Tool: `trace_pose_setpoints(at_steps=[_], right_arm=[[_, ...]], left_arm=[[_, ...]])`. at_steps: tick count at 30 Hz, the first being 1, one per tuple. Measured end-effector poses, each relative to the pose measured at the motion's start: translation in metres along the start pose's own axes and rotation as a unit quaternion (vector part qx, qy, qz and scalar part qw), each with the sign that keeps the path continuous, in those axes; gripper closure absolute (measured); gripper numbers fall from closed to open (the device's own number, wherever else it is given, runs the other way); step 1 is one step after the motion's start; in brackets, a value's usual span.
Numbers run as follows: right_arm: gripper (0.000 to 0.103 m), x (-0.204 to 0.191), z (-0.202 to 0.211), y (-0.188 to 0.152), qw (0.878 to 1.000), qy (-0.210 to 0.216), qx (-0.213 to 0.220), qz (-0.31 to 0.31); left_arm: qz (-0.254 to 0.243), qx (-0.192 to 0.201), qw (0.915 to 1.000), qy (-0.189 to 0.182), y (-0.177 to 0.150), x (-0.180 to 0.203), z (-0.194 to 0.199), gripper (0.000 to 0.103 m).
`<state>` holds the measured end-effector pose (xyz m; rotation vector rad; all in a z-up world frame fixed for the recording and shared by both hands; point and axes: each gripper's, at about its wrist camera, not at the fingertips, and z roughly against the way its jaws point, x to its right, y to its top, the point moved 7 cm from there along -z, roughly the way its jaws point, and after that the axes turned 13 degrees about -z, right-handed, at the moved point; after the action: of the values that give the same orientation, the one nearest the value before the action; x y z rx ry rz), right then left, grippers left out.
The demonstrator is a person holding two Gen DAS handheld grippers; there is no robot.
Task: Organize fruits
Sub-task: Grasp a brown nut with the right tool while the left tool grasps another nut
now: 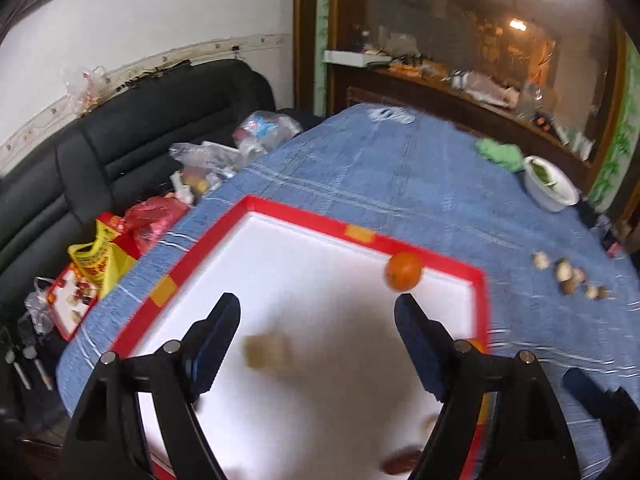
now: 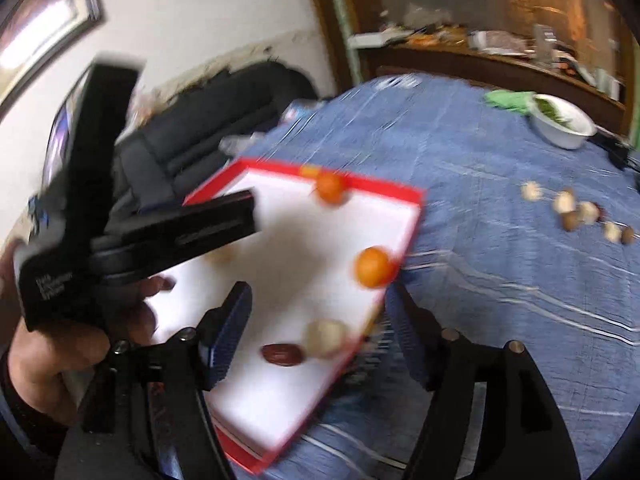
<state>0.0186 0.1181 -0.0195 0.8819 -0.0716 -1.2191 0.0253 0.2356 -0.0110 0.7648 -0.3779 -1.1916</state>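
Orange point(image 1: 403, 271) just beyond the spread left fingers point(image 1: 416, 328), untouched.

— What sort of place was shown?

— A lived-in home, a living or dining room. A black sofa point(image 1: 132, 140) heaped with plastic bags point(image 1: 208, 160) was set against a white wall point(image 1: 168, 12).

— Anything else?

— A table was covered by a blue cloth point(image 1: 400, 168), and a cluttered wooden sideboard point(image 1: 460, 92) was seen behind it.
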Motion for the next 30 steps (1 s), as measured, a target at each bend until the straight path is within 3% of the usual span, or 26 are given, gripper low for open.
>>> trace_pose_setpoints(at_steps=[4,6,11,15,23,27,30], right_arm=[[0.033,0.055,0.034,0.018,0.997,-0.041,0.051,-0.028],[0.033,0.101,0.049,0.026,0.993,-0.085,0.069,-0.049],[0.033,0.215,0.066,0.048,0.974,-0.166,0.083,-0.133],[0.046,0.281,0.057,0.075,0.960,-0.201,0.076,-0.176],[0.054,0.327,0.014,0.106,0.959,-0.201,0.049,-0.193],[0.077,0.334,0.000,0.108,0.960,-0.183,0.032,-0.208],[0.077,0.336,0.007,0.103,0.961,-0.174,0.027,-0.215]], left_arm=[[-0.038,0.010,0.9983,-0.042,0.004,0.049,0.007,0.024],[-0.059,0.009,0.9963,-0.061,0.005,0.076,0.008,0.024],[-0.102,-0.007,0.9887,-0.110,0.005,0.151,-0.005,0.024],[-0.136,-0.016,0.9824,-0.127,0.010,0.200,-0.019,0.024],[-0.160,-0.018,0.9763,-0.145,0.022,0.259,-0.043,0.024],[-0.161,-0.024,0.9748,-0.153,0.029,0.282,-0.062,0.024],[-0.160,-0.030,0.9733,-0.162,0.031,0.297,-0.073,0.024]])
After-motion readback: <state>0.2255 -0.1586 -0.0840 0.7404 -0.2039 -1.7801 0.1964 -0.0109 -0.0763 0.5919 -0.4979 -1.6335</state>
